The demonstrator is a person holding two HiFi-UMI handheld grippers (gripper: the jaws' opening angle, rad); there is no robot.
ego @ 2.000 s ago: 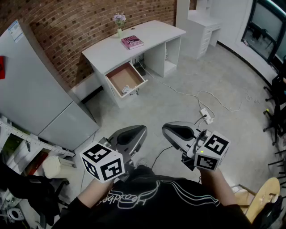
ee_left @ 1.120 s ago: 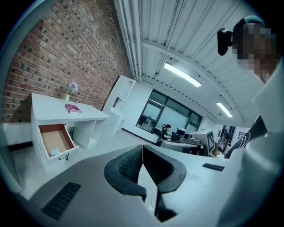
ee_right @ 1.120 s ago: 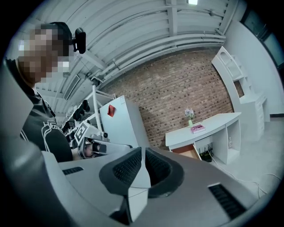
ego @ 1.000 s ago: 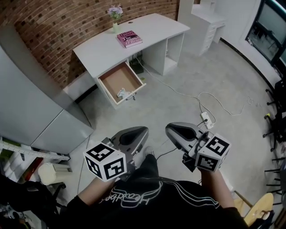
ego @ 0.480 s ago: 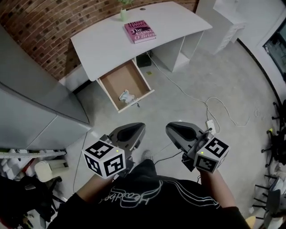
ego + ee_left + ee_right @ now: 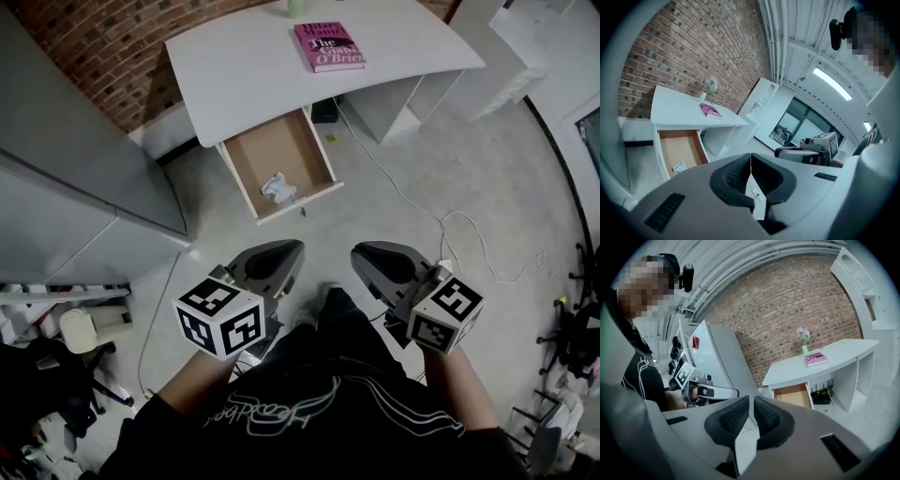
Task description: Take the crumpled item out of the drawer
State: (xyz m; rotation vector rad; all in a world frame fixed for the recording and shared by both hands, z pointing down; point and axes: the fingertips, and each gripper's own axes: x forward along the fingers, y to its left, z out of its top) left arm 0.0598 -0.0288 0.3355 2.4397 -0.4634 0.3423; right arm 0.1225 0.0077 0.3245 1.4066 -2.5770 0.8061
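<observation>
A white crumpled item (image 6: 277, 188) lies near the front edge of the open wooden drawer (image 6: 253, 157), which is pulled out from a white desk (image 6: 251, 58). In the left gripper view the crumpled item (image 6: 678, 166) shows in the drawer (image 6: 682, 145) far ahead. My left gripper (image 6: 278, 253) and right gripper (image 6: 368, 255) are held side by side close to my body, well short of the drawer. Both are shut with nothing between their jaws. The right gripper view shows the drawer (image 6: 794, 395) from the side, its contents hidden.
A pink book (image 6: 329, 45) lies on the desk, with a small flower vase (image 6: 709, 86) behind it. A tall grey cabinet (image 6: 66, 159) stands at the left. A white cable and power strip (image 6: 444, 266) trail across the floor at the right. A brick wall (image 6: 689, 51) backs the desk.
The desk and drawer have come closer and moved toward the middle of the head view as I walked up. Both grippers kept their place in front of my body, still shut.
</observation>
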